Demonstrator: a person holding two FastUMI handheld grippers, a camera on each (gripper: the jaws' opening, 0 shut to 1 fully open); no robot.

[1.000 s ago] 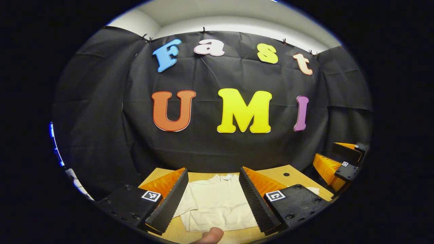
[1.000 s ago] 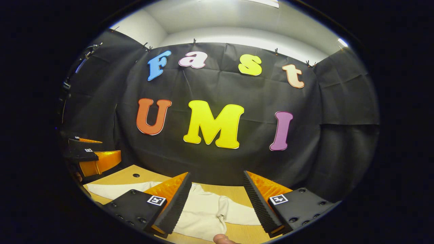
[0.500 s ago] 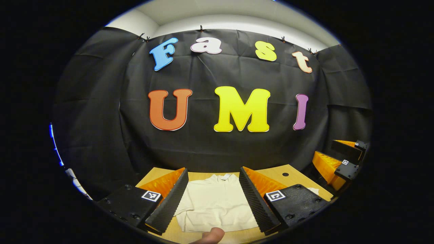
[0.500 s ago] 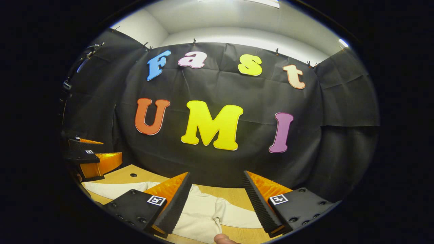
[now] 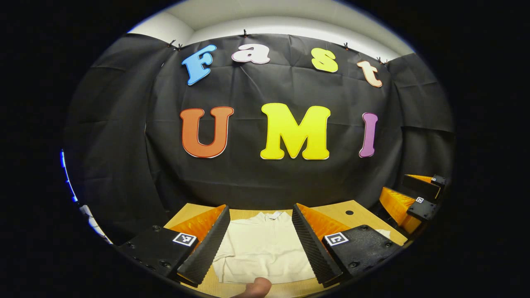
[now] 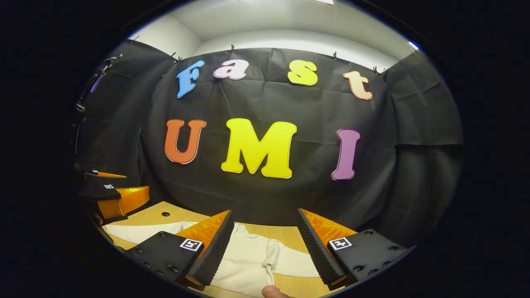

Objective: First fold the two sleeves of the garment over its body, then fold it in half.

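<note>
A cream-coloured garment (image 5: 265,248) lies flat on the pale wooden surface (image 5: 364,219), its collar end toward the black cloth wall (image 5: 265,182) and its hem toward the near edge. In the left gripper view the left claw (image 5: 261,244) hangs above the garment's body with its two fingers spread wide apart, gripping nothing, the cloth showing plainly in the gap between them. A fingertip (image 5: 257,287) of the person's hand pokes in at the bottom edge of that view, just at the hem. Off to the right side of the same view the right claw (image 5: 412,200) sits beyond the surface's edge, near a small dark hole (image 5: 349,212) in the wood. In the right gripper view the right claw (image 6: 265,248) is likewise spread open and empty, poised over one sleeve (image 6: 290,260) of the garment (image 6: 248,260), which stretches outward across the surface (image 6: 285,234) and is bunched into a crease where it joins the body. The left claw (image 6: 109,194) shows at the far left of that view, held above the surface's edge.
</note>
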